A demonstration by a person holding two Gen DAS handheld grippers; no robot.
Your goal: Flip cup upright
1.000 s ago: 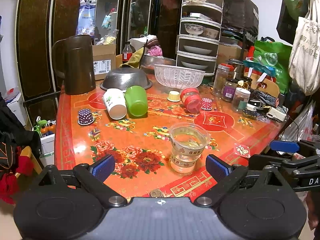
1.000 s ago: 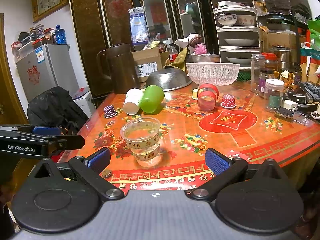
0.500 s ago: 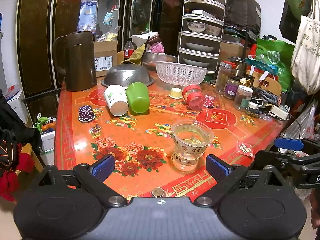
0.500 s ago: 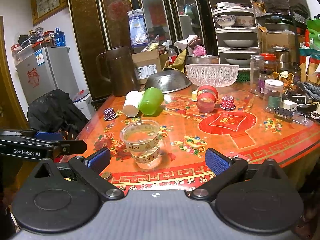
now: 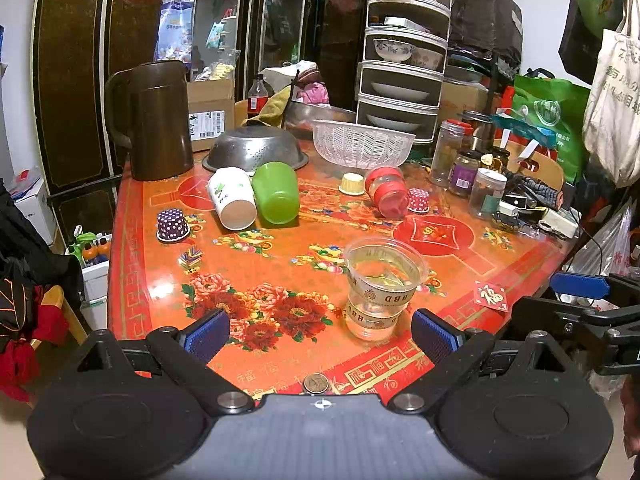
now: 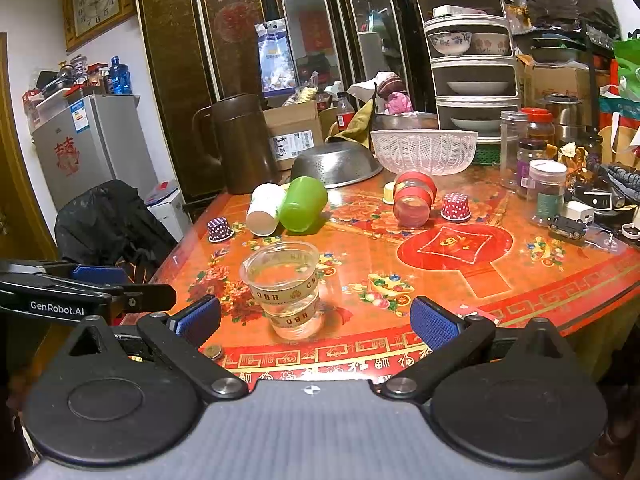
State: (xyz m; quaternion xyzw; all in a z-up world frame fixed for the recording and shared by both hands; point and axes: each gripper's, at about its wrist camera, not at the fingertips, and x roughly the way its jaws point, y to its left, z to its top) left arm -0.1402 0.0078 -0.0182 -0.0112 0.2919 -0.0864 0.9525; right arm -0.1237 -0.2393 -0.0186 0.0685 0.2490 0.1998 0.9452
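A clear plastic cup (image 5: 380, 288) with gold bands stands upright near the table's front edge; it also shows in the right wrist view (image 6: 286, 288). A white cup (image 5: 232, 198) and a green cup (image 5: 276, 192) lie on their sides side by side farther back, as does a red-banded clear cup (image 5: 387, 192). My left gripper (image 5: 320, 332) is open and empty, just short of the table edge, the clear cup ahead to the right. My right gripper (image 6: 316, 320) is open and empty, the clear cup just ahead between its fingers' line.
A brown jug (image 5: 154, 120), an upturned steel colander (image 5: 256, 152), a white plastic basket (image 5: 362, 144) and jars (image 5: 464, 168) stand at the back. Small cupcake liners (image 5: 172, 224) and a coin (image 5: 316, 383) lie on the red floral table (image 5: 256, 280).
Both grippers have drawn back a little toward the table's front edge, so the clear cup sits slightly farther ahead. Nothing on the table has moved.
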